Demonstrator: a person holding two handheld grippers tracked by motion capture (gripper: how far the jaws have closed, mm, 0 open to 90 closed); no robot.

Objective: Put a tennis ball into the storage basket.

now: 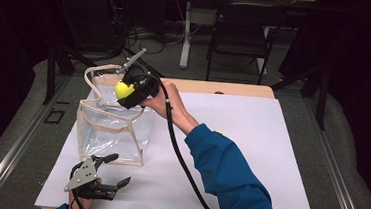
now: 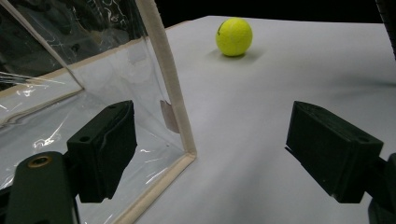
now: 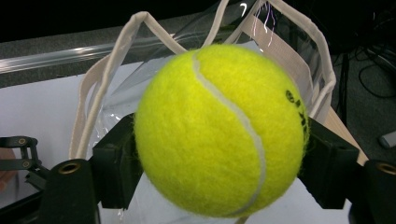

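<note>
A: Item one, tennis ball (image 3: 219, 130)?
B: Yellow, between the jaws of the right gripper (image 1: 130, 93), above the open top of the clear bag (image 1: 113, 134). The pads sit at its sides; I cannot tell whether they press on it.
A: The bag?
B: Transparent, cream trim, upright on the white tabletop (image 1: 249, 154), left of centre.
A: Left gripper (image 2: 210, 149)?
B: Low at the near edge, jaws wide apart, nothing between them, just beside the bag's corner.
A: Anything else?
B: Second tennis ball (image 2: 234, 36), loose on the tabletop.
</note>
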